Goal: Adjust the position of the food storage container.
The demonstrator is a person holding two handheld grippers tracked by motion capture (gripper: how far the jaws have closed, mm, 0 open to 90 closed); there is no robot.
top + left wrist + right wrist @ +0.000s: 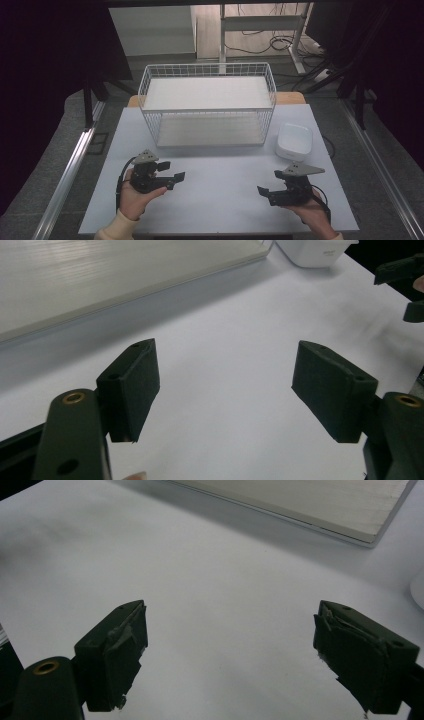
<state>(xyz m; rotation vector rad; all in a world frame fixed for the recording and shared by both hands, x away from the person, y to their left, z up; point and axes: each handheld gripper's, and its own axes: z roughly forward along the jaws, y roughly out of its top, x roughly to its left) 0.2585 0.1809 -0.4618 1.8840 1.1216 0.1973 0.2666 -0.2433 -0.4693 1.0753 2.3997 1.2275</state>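
Note:
A white wire basket rack (pixel 207 105) with two shelves stands at the back middle of the white table (pixel 220 200). A small white rounded box (pixel 294 141) sits to its right. My left gripper (pixel 172 176) rests in a hand at the front left, jaws open and pointing right, with nothing between them (pixel 225 385). My right gripper (pixel 263 192) is held at the front right, jaws open and pointing left, also with nothing between them (pixel 230 645). In the left gripper view the right gripper (pixel 405 285) shows at the far right edge, and the white box (pixel 315 252) at the top.
The rack's lower shelf board (pixel 100 275) lies just beyond the left jaws, and its corner (pixel 350 510) shows in the right gripper view. Metal rails (pixel 70 170) run along the floor on both sides of the table. A desk frame and cables (pixel 265 35) stand behind.

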